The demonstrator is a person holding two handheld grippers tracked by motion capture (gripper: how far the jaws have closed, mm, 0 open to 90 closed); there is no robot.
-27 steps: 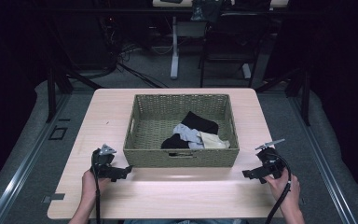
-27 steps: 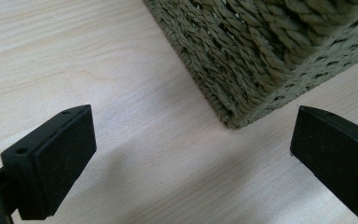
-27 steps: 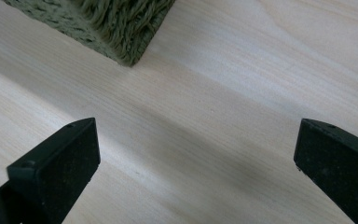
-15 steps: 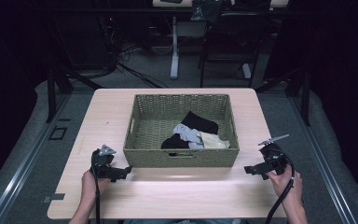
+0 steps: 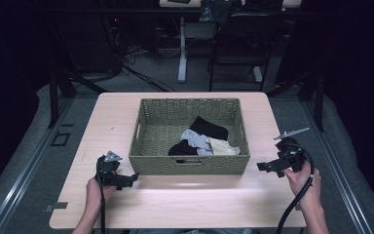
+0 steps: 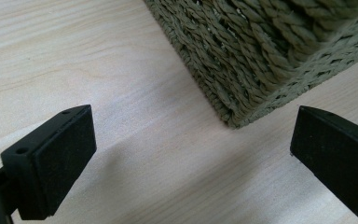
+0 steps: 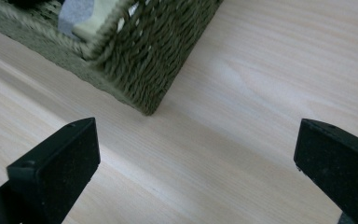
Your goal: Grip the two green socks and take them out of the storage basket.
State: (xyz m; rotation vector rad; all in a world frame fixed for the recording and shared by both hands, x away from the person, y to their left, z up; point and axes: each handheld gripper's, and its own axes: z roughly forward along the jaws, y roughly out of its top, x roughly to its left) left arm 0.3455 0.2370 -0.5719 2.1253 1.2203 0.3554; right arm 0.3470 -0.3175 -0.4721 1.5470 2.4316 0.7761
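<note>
A rectangular olive-green woven basket (image 5: 190,165) sits at the middle of the pale wood counter (image 5: 185,202). Seen from the high view, it holds a small heap of cloth at its near right: a black piece (image 5: 208,127), a pale grey-blue piece (image 5: 196,140) and a cream piece (image 5: 222,146), touching one another.

The left gripper (image 5: 126,179) is held low over the counter just beside the basket's near left corner. The left gripper view adds the detail: its jaws stand wide apart, empty, with that woven corner (image 6: 242,70) between them and beyond, not touched.

The right gripper (image 5: 265,165) is held near the basket's near right corner. Its own view shows jaws equally wide apart and empty, the corner (image 7: 144,60) ahead, and grey-blue (image 7: 74,14) and cream cloth (image 7: 95,21) visible over the rim.
</note>
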